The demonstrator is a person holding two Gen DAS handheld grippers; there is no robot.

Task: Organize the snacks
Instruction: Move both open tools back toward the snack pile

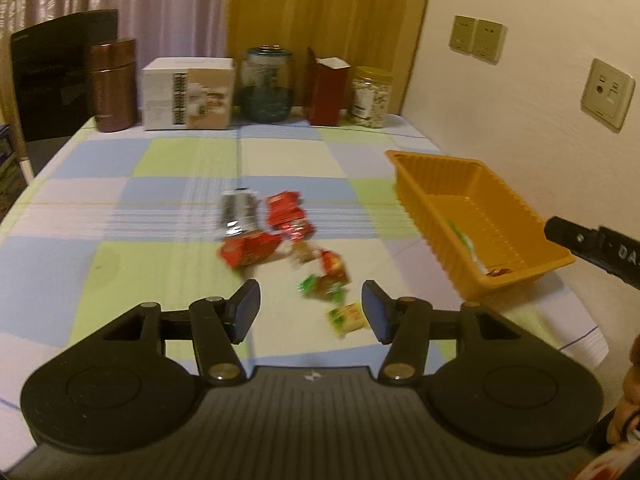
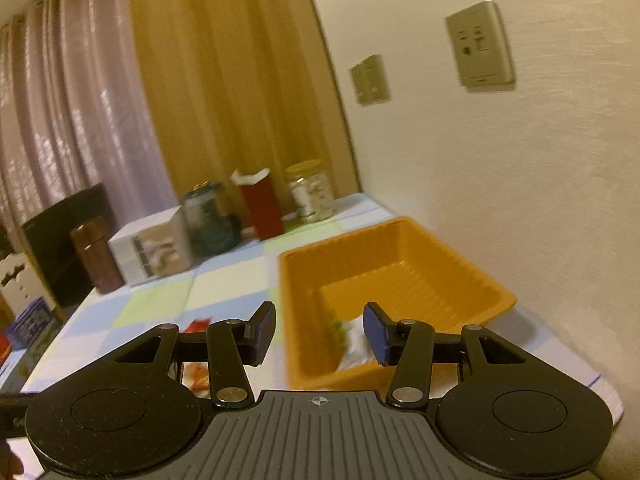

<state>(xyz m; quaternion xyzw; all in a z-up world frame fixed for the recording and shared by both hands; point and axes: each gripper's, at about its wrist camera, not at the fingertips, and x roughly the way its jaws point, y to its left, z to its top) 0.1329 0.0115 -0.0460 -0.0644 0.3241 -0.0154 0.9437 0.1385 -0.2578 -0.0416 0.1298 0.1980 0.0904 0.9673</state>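
Left gripper (image 1: 311, 310) spread, empty, above the loose snacks (image 1: 280, 236) on the checked cloth (image 1: 160, 184). Right gripper (image 2: 319, 332) spread, empty — over the orange tray's (image 2: 400, 240) near end; jars (image 1: 266, 84) beyond.

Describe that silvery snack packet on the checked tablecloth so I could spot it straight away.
Start at the ribbed orange plastic tray by the wall, then look left to the heap of small snack packets in the middle of the checked tablecloth. The silver-and-black foil packet lies at the heap's far left edge, beside red wrappers; it is the only one that is not red or green.
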